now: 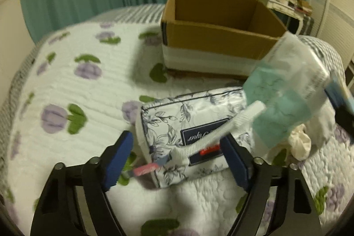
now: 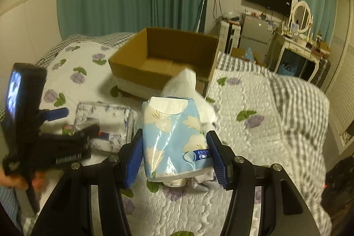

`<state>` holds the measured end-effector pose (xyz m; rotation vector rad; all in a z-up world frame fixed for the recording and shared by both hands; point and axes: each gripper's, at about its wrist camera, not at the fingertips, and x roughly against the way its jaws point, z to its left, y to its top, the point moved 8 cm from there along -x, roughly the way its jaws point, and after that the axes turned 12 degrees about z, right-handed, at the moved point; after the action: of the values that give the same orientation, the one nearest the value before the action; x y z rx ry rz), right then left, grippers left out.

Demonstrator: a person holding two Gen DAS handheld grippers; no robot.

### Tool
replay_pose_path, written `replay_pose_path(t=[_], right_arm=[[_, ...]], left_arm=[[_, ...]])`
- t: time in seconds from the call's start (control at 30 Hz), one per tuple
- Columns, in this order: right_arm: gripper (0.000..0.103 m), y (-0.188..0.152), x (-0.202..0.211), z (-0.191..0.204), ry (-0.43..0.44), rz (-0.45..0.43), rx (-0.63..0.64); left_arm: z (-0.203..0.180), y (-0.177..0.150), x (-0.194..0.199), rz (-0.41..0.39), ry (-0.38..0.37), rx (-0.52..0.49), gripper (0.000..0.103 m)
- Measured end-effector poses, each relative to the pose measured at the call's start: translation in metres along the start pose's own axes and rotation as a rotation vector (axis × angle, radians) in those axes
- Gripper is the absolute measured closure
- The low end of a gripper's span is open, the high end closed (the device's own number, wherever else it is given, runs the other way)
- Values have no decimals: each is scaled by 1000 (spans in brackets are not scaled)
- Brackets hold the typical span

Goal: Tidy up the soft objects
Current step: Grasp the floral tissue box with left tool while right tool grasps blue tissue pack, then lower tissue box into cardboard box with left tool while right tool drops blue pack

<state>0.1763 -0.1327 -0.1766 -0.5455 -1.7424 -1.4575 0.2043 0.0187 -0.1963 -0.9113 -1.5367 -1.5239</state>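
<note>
Between the right claw's [image 2: 176,157] pads sits the tissue pack [image 2: 174,138], clamped and raised.

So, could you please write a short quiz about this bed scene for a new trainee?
1. True or false: the brown cardboard box on the quilted bed cover holds several items.
2. What does the right gripper hold? A) blue flowered tissue pack B) white floral pouch
3. Which item lies between the left gripper's open fingers?

Key: 1 false, its visible inside looks empty; 2 A; 3 the white floral pouch, not yet gripped.
</note>
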Motion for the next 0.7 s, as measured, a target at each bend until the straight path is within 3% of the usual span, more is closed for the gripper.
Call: replay_pose_path(t=[0.13, 0.23, 0.4, 0.7], right_arm=[[48, -9, -19, -4, 21, 34, -12], [48, -12, -22, -6, 40, 38, -26], [48, -13, -15, -5, 46, 29, -32], [48, -11, 21, 0, 21, -25, -32]], left_arm=[[-2, -2, -14, 9, -17, -3, 30], [-7, -3, -13, 3, -26, -14, 39], [-3, -4, -4, -26, -2, -19, 74], [-1, -1, 49, -119, -7, -27, 81]])
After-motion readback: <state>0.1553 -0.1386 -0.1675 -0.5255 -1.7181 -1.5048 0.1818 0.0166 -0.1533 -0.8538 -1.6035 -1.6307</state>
